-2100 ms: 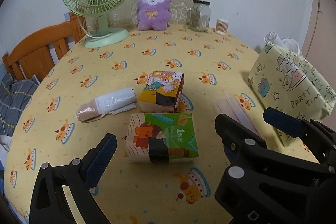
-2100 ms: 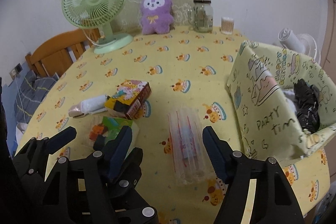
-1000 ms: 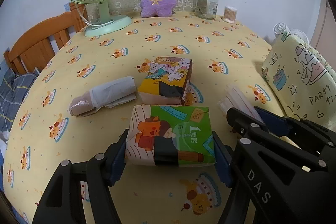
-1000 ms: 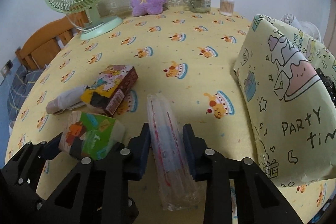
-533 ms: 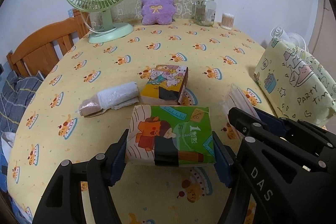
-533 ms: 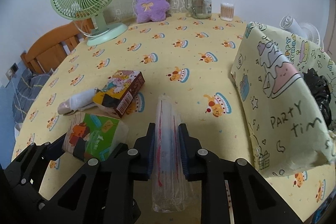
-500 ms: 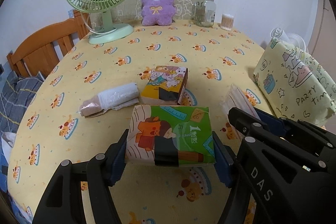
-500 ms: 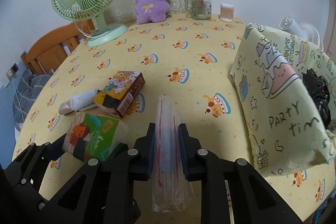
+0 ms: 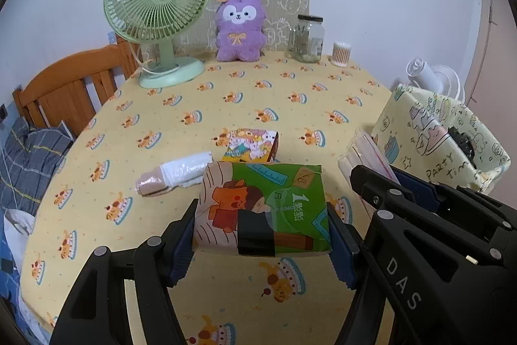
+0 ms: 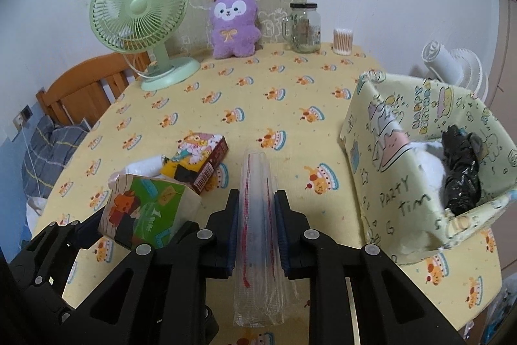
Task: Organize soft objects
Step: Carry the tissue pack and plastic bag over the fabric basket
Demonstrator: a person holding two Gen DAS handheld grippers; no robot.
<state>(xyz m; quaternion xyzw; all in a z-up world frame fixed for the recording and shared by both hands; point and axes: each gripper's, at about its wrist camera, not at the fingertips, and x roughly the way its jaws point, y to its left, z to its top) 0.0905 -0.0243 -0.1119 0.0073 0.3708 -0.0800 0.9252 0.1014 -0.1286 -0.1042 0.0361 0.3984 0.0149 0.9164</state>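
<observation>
My left gripper [image 9: 263, 235] is shut on a green tissue pack [image 9: 263, 209] and holds it above the yellow tablecloth; the pack also shows in the right wrist view [image 10: 145, 210]. My right gripper [image 10: 257, 227] is shut on a clear plastic sleeve pack [image 10: 257, 215], lifted off the table; it also shows in the left wrist view [image 9: 365, 151]. A second, yellow cartoon tissue pack [image 9: 250, 144] and a rolled white bag [image 9: 176, 175] lie on the table. A yellow "party time" fabric bin [image 10: 420, 164] stands at the right, holding a black bag [image 10: 460, 170] and white stuff.
A green fan [image 9: 158, 12], a purple plush [image 9: 239, 28], a glass jar [image 9: 307, 37] and a cotton swab cup [image 9: 341, 53] line the table's far edge. A wooden chair back [image 9: 68, 89] and blue checked cloth [image 9: 22, 154] are at the left.
Both grippers closed on their packs, the left on the green tissue pack, the right on the clear sleeve pack, and lifted them off the table.
</observation>
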